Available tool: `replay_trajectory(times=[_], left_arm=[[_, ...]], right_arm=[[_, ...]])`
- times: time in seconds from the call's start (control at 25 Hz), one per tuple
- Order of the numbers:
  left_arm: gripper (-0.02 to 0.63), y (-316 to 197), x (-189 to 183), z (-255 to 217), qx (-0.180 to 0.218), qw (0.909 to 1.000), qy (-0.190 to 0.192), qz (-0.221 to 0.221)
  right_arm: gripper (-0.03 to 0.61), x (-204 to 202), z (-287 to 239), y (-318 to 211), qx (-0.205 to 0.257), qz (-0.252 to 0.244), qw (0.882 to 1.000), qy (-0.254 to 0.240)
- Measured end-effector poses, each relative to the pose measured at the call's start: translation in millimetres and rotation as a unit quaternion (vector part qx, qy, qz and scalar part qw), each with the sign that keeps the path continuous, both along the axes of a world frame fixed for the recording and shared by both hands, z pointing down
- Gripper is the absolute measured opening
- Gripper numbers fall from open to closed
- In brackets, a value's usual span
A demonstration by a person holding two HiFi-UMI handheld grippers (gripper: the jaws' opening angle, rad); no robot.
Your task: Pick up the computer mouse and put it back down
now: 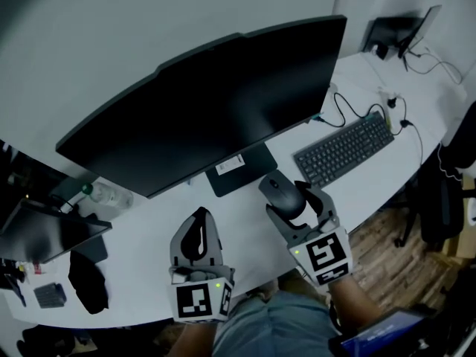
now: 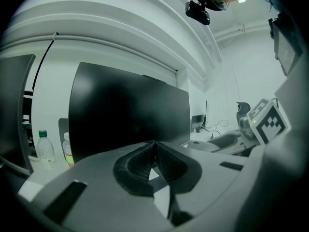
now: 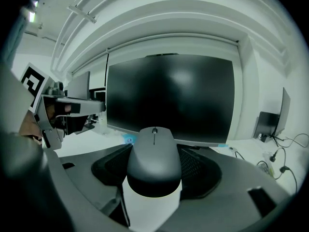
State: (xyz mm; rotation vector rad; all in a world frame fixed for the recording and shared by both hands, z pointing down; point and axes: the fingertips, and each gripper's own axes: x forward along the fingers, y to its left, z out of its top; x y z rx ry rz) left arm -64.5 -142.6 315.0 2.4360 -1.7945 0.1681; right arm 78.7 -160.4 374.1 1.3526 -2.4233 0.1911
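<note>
A dark grey computer mouse [image 1: 282, 193] [image 3: 153, 158] sits between the jaws of my right gripper [image 1: 288, 199] [image 3: 154, 170], whose ribbed pads press on both its sides. It hangs just above the white desk [image 1: 238, 225], in front of the monitor's stand [image 1: 239, 169]. My left gripper [image 1: 198, 236] [image 2: 154, 164] is lower left of it, jaws shut together with nothing between them, pointing toward the monitor [image 2: 128, 112].
A large dark monitor [image 1: 216, 103] spans the desk's back. A black keyboard [image 1: 343, 149] lies to the right with cables behind it. Plastic bottles [image 2: 46, 149] and dark items [image 1: 85, 277] stand at the left. The desk's front edge runs near my hands.
</note>
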Motion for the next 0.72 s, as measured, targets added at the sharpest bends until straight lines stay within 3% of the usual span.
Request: replay_trajectory(times=[0.72], left_arm=[[0.008, -6, 5, 47, -0.058, 0.9978, -0.024, -0.018]], right_arm=[[0.302, 14, 95, 1, -0.092, -0.011, 0.996, 0.013]])
